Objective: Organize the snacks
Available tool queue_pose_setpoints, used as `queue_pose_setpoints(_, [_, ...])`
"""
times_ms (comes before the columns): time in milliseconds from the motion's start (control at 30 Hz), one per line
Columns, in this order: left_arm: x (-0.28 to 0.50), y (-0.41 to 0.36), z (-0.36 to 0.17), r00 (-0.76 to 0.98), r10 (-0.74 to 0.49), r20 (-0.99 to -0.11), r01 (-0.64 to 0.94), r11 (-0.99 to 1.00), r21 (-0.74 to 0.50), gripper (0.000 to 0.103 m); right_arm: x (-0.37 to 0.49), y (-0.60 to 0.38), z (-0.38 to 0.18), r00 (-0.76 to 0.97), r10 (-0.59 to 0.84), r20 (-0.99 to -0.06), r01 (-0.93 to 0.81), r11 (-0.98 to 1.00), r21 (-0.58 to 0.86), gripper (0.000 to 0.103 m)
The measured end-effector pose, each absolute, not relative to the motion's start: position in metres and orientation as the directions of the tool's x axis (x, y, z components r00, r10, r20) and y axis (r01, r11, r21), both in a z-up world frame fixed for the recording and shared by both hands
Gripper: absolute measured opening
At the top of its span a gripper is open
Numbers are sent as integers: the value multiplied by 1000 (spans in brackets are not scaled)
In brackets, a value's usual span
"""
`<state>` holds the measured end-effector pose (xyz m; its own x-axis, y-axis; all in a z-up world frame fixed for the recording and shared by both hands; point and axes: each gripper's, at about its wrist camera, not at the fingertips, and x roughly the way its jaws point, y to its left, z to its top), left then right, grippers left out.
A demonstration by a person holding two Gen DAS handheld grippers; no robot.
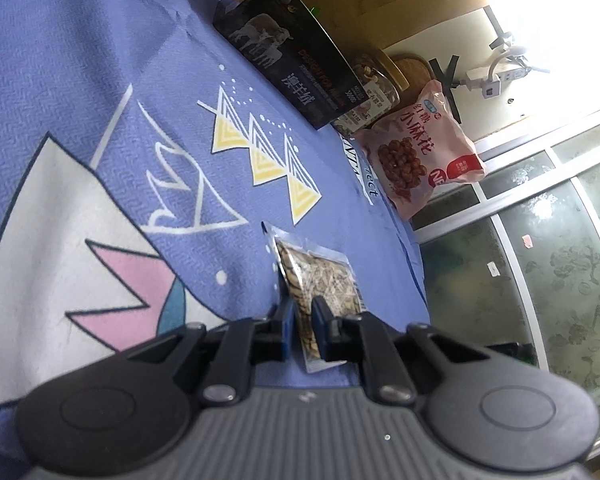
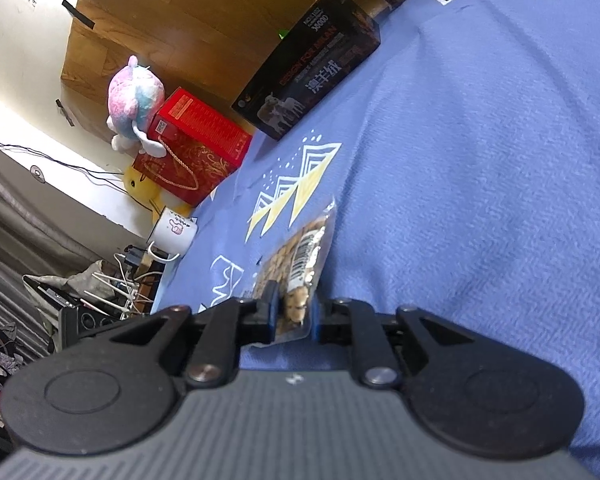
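A clear packet of thin brown strips [image 1: 324, 276] lies low over the blue patterned cloth [image 1: 100, 60]. My left gripper [image 1: 302, 312] is shut on its near edge, with the blue pads pressing from both sides. In the right wrist view a clear packet of small tan nuts [image 2: 300, 248] with a barcode label stands on edge above the blue cloth [image 2: 480, 160]. My right gripper [image 2: 294, 312] is shut on its near end. A pink snack bag [image 1: 416, 152] leans at the far edge of the cloth, next to a snack jar [image 1: 374, 88].
A long black box [image 1: 284, 56] stands along the back of the cloth, seen too in the right wrist view as the black box [image 2: 312, 68]. A red gift box [image 2: 196, 148], a plush toy [image 2: 134, 96] and a white mug [image 2: 174, 232] sit at the left edge. Glass panels [image 1: 540, 260] lie beyond the right edge.
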<state>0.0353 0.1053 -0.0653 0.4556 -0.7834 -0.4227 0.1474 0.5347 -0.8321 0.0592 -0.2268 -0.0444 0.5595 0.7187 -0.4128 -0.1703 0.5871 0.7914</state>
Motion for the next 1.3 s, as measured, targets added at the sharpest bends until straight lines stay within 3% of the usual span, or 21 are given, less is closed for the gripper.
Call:
queue_pose_setpoints(300, [40,109,-67,432,-809,-399,150,501,-852,16,57,-225,-43,569,707,-420,-187,608,771,22])
queue_pose_setpoints(533, [40,109,-62,423,-833,-357,178,463,-868,34,57,-222,-42,578,699,-420,-188,615,765,26])
queue_pose_setpoints(1300, [41,105,-59,411,-826,-385,208,496,-843,34,55,-221,-39,556,719,-417,-230,615,754,34])
